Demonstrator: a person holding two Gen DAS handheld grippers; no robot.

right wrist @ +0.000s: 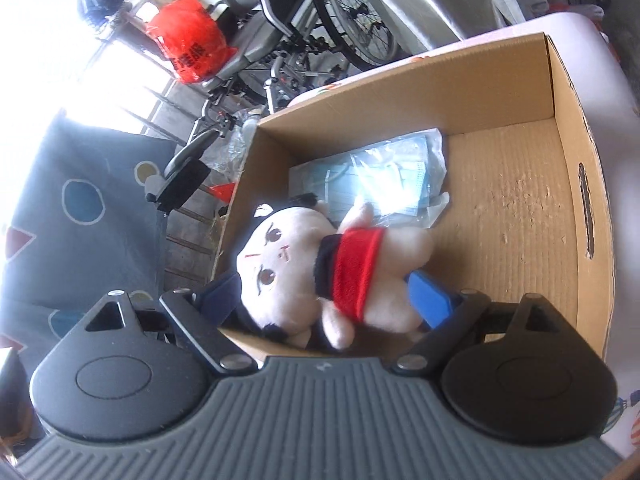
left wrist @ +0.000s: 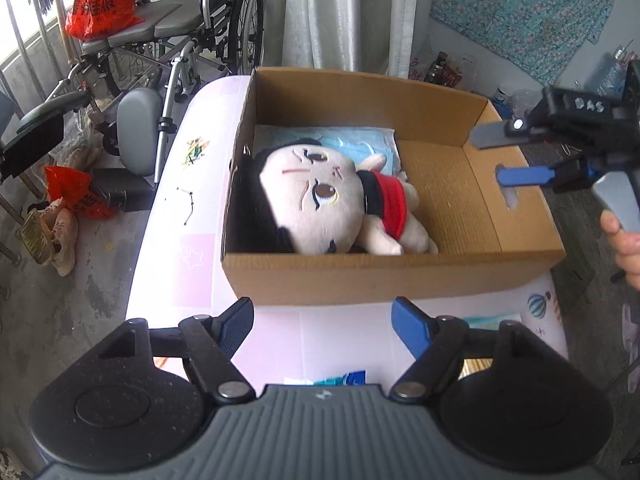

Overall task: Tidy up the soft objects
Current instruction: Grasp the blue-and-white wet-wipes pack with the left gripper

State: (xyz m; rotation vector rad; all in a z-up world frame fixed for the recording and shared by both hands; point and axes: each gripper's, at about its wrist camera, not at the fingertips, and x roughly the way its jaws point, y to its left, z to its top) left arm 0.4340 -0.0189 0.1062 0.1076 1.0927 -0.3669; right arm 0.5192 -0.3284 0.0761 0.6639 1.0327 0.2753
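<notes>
A plush doll [left wrist: 320, 196] with black hair and a red top lies on its side inside an open cardboard box [left wrist: 360, 96] on a pink table [left wrist: 192, 240]. Under its head is a clear packet of blue face masks [left wrist: 360, 140]. My left gripper [left wrist: 322, 316] hovers open in front of the box's near wall, with nothing between its fingers. My right gripper [left wrist: 500, 156] hangs open over the box's right wall, apart from the doll. In the right wrist view the doll [right wrist: 304, 264] shows below and between the spread fingers of the right gripper [right wrist: 326, 292], beside the mask packet [right wrist: 384, 168] in the box [right wrist: 400, 92].
A wheelchair [left wrist: 180, 40] with an orange bag [left wrist: 100, 0] stands left of the table, with shoes [left wrist: 52, 236] on the floor. Bottles [left wrist: 440, 68] stand behind the box. A person's hand [left wrist: 624, 240] holds the right gripper. A blue-green item [left wrist: 344, 378] lies near the table's front.
</notes>
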